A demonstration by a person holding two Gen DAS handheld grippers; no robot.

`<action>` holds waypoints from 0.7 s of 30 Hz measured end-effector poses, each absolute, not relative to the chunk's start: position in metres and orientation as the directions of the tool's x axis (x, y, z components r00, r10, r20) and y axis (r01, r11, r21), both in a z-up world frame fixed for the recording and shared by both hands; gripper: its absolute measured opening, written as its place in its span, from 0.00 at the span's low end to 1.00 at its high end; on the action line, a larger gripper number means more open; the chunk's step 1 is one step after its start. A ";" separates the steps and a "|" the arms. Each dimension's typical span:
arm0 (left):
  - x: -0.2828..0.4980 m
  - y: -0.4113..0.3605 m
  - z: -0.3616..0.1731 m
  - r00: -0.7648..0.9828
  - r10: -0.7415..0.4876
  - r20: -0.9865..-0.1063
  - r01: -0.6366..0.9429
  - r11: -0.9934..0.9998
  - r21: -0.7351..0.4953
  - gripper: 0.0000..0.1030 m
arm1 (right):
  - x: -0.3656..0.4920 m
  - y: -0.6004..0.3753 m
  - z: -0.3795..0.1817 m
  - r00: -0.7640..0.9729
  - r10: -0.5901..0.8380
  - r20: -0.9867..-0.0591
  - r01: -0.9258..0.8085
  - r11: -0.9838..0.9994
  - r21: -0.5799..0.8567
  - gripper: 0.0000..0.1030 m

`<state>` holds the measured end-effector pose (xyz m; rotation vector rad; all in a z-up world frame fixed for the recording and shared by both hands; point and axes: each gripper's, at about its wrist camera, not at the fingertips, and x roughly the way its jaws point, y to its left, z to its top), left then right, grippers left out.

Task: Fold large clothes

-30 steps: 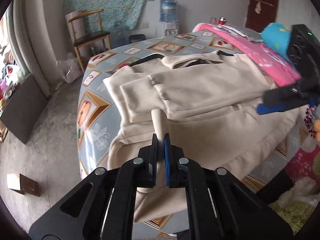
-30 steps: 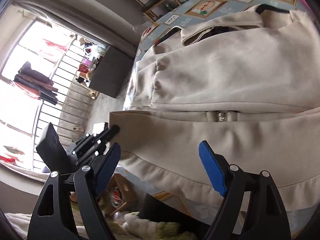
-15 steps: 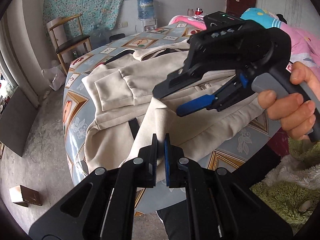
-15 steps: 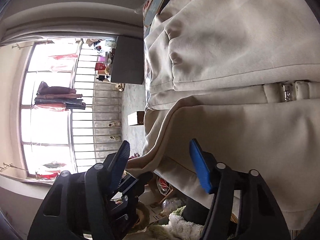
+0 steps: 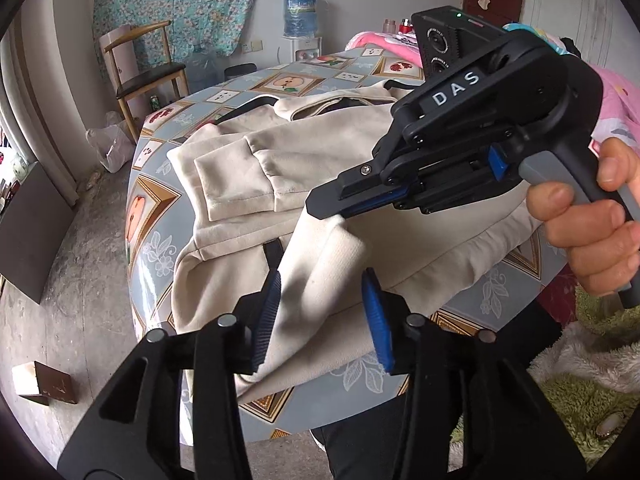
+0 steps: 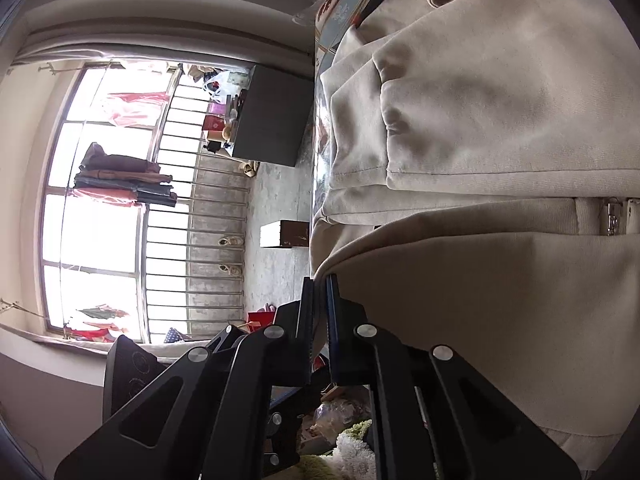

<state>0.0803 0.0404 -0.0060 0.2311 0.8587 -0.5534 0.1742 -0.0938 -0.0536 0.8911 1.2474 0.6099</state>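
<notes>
The cream jacket (image 5: 320, 152) lies across the table (image 5: 288, 80), its hem hanging over the near edge. A chair (image 5: 148, 68) and water dispenser (image 5: 300, 12) stand beyond the far edge. The right gripper (image 5: 332, 212), previously open, now pinches the lifted hem corner. The left gripper (image 5: 320, 312) has released it and stands wide.

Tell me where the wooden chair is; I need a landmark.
In the left wrist view, the wooden chair stands upper left, beyond the round table, beside the floral curtain.
</notes>
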 end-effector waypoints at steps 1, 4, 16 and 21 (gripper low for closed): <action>0.082 0.040 -0.008 0.521 -0.365 -0.772 0.545 0.838 -0.027 0.45 | 0.175 -0.094 -0.053 0.235 0.811 -0.536 0.072 0.535 0.841 0.06; 0.088 0.037 -0.014 0.518 -0.360 -0.776 0.544 0.839 -0.026 0.46 | 0.176 -0.095 -0.053 0.234 0.812 -0.535 0.073 0.535 0.842 0.06; 0.112 0.042 -0.018 0.547 -0.343 -0.764 0.482 0.875 -0.048 0.04 | 0.158 -0.148 -0.044 0.316 0.790 -0.526 0.084 0.529 0.845 0.15; 0.126 0.047 -0.023 0.531 -0.311 -0.789 0.406 0.910 -0.086 0.04 | 0.128 -0.234 -0.010 0.511 0.559 -0.653 0.141 0.695 0.705 0.42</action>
